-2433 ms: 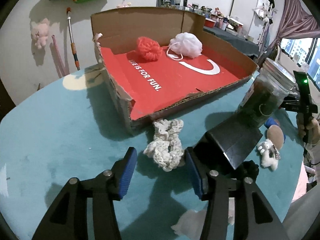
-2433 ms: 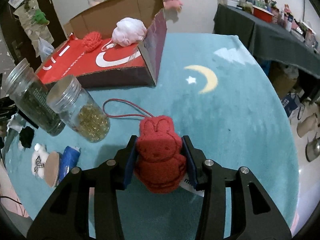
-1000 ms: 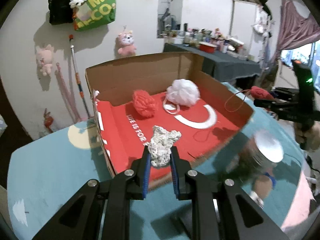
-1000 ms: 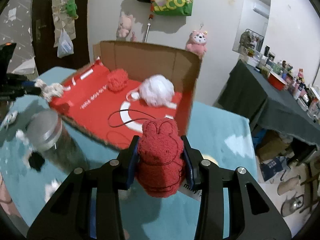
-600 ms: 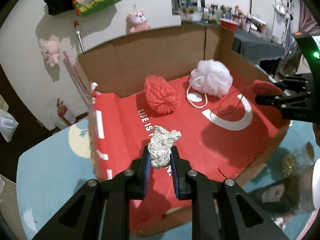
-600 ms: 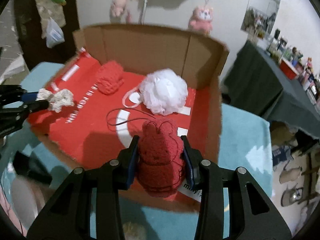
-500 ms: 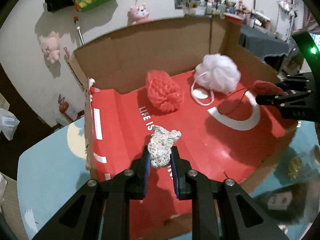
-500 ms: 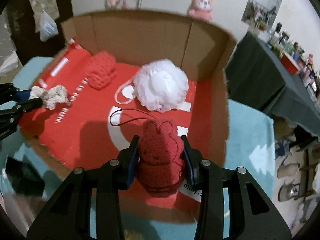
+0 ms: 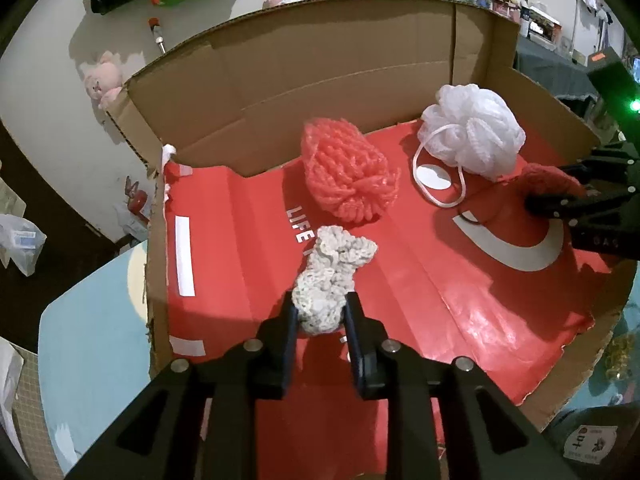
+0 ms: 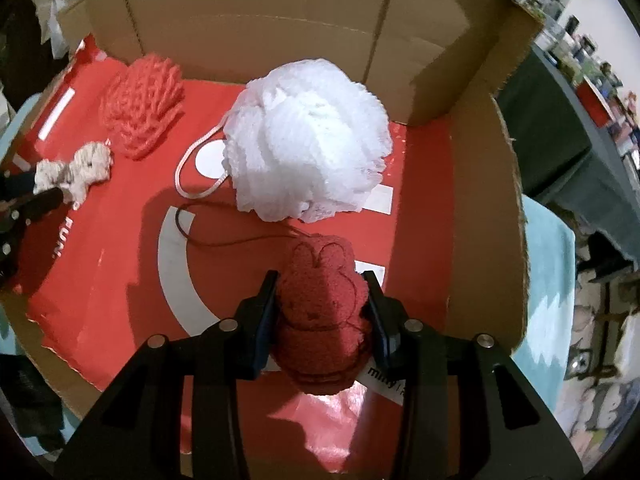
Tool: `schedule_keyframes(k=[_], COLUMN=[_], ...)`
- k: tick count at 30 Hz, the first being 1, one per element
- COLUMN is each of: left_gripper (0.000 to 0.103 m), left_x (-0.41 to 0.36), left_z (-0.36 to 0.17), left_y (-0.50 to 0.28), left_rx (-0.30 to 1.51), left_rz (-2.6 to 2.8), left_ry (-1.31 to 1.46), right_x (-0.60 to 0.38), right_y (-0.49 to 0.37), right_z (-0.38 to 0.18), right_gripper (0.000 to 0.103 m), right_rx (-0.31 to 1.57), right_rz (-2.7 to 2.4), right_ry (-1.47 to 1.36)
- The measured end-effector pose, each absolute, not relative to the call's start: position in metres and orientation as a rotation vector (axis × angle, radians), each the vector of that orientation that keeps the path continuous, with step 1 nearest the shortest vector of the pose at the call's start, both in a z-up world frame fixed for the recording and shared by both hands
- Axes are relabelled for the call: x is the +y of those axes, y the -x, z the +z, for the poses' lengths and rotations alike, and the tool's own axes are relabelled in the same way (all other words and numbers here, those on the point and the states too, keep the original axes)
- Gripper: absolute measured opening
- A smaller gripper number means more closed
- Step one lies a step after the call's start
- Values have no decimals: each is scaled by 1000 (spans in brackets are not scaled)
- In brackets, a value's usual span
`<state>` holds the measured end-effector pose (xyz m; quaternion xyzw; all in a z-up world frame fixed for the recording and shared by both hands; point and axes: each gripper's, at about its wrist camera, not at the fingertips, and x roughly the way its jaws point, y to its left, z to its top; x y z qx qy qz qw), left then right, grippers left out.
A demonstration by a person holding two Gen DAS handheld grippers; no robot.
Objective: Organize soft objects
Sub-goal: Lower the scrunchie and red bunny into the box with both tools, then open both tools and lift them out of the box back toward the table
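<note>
My left gripper (image 9: 320,312) is shut on a cream crocheted piece (image 9: 330,280) and holds it over the red floor of the cardboard box (image 9: 280,64), near its front left. My right gripper (image 10: 320,304) is shut on a dark red bunny-shaped sponge (image 10: 320,312) with a thin red cord, held over the box floor (image 10: 120,280) at its right side. The right gripper also shows at the right edge of the left wrist view (image 9: 560,196), and the cream piece shows in the right wrist view (image 10: 76,172). A coral yarn ball (image 9: 348,176) and a white mesh pouf (image 9: 472,136) lie at the back of the box.
The box has tall cardboard walls at the back and right (image 10: 484,184) and a torn, low front edge. It stands on a teal table cover (image 9: 92,340). A jar with a label (image 9: 592,440) stands outside the box at the front right. Plush toys hang on the wall behind.
Both grippers have moved forward and lower into the box with their loads. The pouf and yarn ball look closer. Neither gripper has opened.
</note>
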<state>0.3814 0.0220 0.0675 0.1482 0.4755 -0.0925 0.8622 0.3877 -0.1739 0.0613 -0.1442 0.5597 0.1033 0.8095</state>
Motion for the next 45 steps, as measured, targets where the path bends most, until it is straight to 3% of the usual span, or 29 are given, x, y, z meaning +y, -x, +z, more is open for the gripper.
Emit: schedule_keyframes(k=[7, 12, 16, 18, 21, 23, 27, 31, 37, 43, 45], left_gripper=[26, 45, 54, 64, 71, 77, 91, 96, 103, 103, 103], left_x=[22, 23, 28, 29, 30, 31, 32, 36, 40, 35, 32], left_z=[68, 66, 75, 85, 104, 121, 154, 182, 211, 215, 211], left_y=[-381, -381, -373, -366, -348, -333, -297, -254, -194, -122, -101], left_rx=[1005, 1009, 985, 956, 900, 857, 758, 671, 551, 437, 403], left_rz=[-197, -201, -213, -214, -218, -219, -223, -238, -249, -260, -254], left_ry=[-312, -288, -241, -225, -219, -201, -167, -116, -63, -62, -59], right_x=[-178, -178, -174, -175, -177, -182, -195, -195, -192, -196, -194], right_y=[-385, -384, -380, -376, -365, -357, -335, -307, -242, -154, -128], right_z=[60, 62, 66, 70, 83, 97, 132, 168, 219, 245, 246], right_gripper=[40, 46, 54, 55, 59, 70, 71, 78, 80, 81, 90], right_rx=[1193, 1202, 1194, 1183, 1158, 1123, 1057, 968, 792, 632, 594], right_rz=[233, 247, 258, 259, 265, 253, 246, 261, 265, 286, 296], right_ry=[306, 314, 321, 328, 330, 327, 277, 237, 213, 200, 190])
